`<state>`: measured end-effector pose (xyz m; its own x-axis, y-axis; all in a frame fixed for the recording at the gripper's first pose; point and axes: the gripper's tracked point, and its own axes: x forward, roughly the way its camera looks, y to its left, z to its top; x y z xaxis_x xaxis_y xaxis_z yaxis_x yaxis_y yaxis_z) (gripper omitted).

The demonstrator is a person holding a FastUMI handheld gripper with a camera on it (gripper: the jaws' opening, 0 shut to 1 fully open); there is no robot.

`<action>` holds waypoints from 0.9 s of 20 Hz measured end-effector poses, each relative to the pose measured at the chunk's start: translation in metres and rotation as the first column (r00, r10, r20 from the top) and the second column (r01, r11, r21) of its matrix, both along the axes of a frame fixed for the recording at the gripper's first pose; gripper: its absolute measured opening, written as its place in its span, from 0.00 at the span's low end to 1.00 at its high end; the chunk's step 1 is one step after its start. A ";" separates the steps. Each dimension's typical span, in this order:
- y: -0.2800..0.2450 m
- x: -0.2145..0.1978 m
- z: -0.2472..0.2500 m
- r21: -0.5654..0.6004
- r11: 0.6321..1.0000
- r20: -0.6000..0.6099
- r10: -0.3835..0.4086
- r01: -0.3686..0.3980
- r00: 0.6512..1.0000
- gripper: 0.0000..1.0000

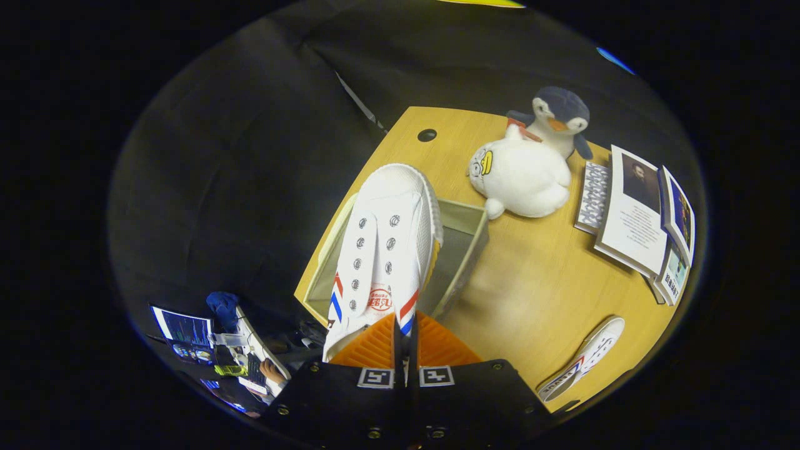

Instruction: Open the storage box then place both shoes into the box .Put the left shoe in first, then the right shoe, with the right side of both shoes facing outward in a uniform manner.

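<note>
The wooden table (537,275) has lots of bare room between the storage box (465,240), which sits near the table's edge, and the other white shoe (584,357) lying on its side far off by another edge. The box is open, and I can see nothing inside it. The gripper (405,340) pinches the white shoe (381,250) by its rear part, with its fingers pressed close together; the shoe hangs over the box, its long way running straight out from the fingers, toe pointing away.

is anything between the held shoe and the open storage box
Nothing visible does. The fingers are shut on the white shoe, which hangs directly over the open storage box; what shows of its interior looks bare.
</note>
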<state>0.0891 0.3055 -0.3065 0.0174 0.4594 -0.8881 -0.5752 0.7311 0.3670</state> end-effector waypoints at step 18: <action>0.046 0.011 -0.005 -0.014 1.000 0.024 0.015 -0.015 1.000 0.92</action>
